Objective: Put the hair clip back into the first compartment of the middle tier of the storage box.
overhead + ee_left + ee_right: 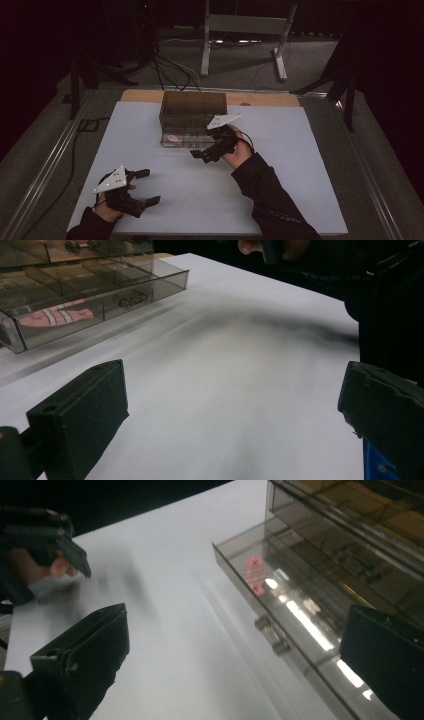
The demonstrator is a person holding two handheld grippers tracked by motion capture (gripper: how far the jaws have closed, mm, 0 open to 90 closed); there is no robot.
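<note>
Drawer (180, 140) of the smoked-plastic organiser box (193, 111) stands pulled out toward the person, at the box's bottom level; the box itself sits near the far edge of the white table (280, 200), roughly at that edge's middle. Inside the drawer, toward its left end, lies a pink item with pale stripes (55, 317), seen through the clear front wall; what it is cannot be told. Small knob (272, 632) on the drawer front, metal-looking, visible in the right gripper view. Right gripper (204, 153) held just in front of the drawer, at its right half, jaws spread wide and holding nothing; in its own view one jaw stands over bare table and the other in front of the drawer's front wall, whether touching cannot be told. Grey three-cornered plate (223, 121) on top of it overlaps the box's front in the high view. Left gripper (146, 187) near the table's near left corner, well apart from the box, jaws also spread wide, nothing between them but bare table surface. Dark sleeve (270, 195) of the right forearm crosses the near edge. Lighting dim; floor beyond the table shows cables (172, 65) and a white stand (245, 30).
</note>
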